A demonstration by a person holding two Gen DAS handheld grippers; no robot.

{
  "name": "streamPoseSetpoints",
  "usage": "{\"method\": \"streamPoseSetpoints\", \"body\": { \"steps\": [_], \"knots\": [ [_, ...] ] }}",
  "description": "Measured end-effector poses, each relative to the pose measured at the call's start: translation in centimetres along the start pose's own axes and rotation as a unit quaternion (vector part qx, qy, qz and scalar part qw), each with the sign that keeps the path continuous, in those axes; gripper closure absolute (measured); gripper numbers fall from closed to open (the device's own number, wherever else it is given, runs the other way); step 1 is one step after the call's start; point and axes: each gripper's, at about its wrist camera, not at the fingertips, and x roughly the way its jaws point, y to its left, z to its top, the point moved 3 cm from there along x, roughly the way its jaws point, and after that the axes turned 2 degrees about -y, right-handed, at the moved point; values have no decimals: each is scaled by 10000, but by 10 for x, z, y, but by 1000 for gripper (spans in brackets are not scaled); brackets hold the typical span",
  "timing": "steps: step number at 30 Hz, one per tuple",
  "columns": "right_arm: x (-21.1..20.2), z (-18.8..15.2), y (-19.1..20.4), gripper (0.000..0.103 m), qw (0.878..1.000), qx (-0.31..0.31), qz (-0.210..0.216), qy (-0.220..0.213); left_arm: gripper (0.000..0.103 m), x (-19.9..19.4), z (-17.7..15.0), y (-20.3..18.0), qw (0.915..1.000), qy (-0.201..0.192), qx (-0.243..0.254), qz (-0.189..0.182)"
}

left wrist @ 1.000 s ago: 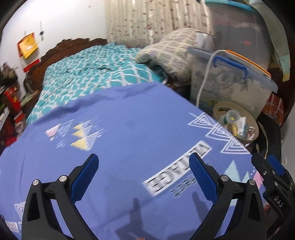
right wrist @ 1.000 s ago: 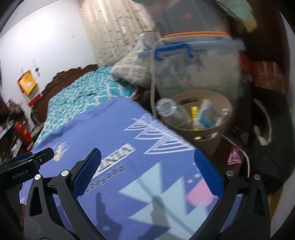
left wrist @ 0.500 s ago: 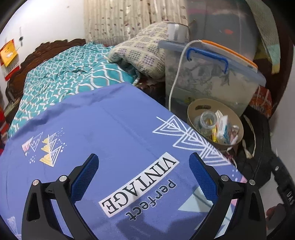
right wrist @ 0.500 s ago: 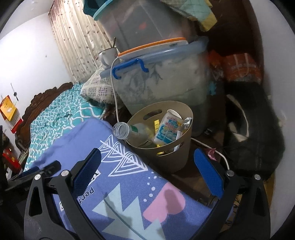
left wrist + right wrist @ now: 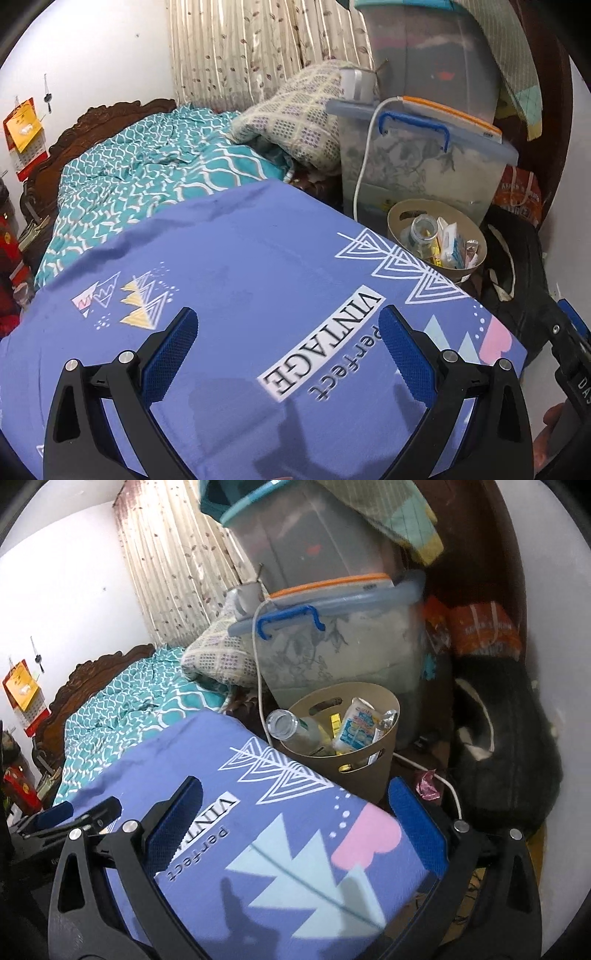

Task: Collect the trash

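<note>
A beige waste basket (image 5: 373, 775) stands on the floor beside the bed, also in the left wrist view (image 5: 399, 218). It holds a clear plastic bottle (image 5: 291, 727), a white-blue wrapper (image 5: 356, 727) and foil scraps. A pink wrapper (image 5: 426, 786) lies on the floor right of the basket. My left gripper (image 5: 286, 345) is open and empty over the blue "VINTAGE" sheet (image 5: 240, 266). My right gripper (image 5: 295, 812) is open and empty over the sheet's corner, short of the basket.
Clear storage boxes (image 5: 340, 650) with a blue handle are stacked behind the basket, with a white cable (image 5: 258, 679) hanging down. A black bag (image 5: 506, 746) lies on the floor at right. A teal quilt (image 5: 147, 177) and a patterned pillow (image 5: 295, 122) lie farther up the bed.
Both views have swung right and steadied. The basket has come closer and more central in the right wrist view. Both grippers have stayed open and empty.
</note>
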Motion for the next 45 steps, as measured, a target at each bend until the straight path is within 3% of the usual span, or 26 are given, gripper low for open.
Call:
{"method": "streamPoseSetpoints", "body": {
  "steps": [9, 16, 24, 45],
  "knots": [
    [-55, -18, 30, 3, 9991, -82, 39, -410, 8, -53, -14, 28, 9986, -501, -142, 31],
    [-78, -18, 50, 3, 9977, -192, 107, -633, 8, -79, -24, 50, 9971, -702, -304, 11],
    [-99, -16, 63, 3, 9956, -214, 306, -856, 8, -106, -30, 68, 9932, -1054, -428, 242],
    [-97, -18, 67, 3, 9957, -198, 497, -750, 8, -102, -36, 68, 9937, -949, -292, 511]
  ]
}}
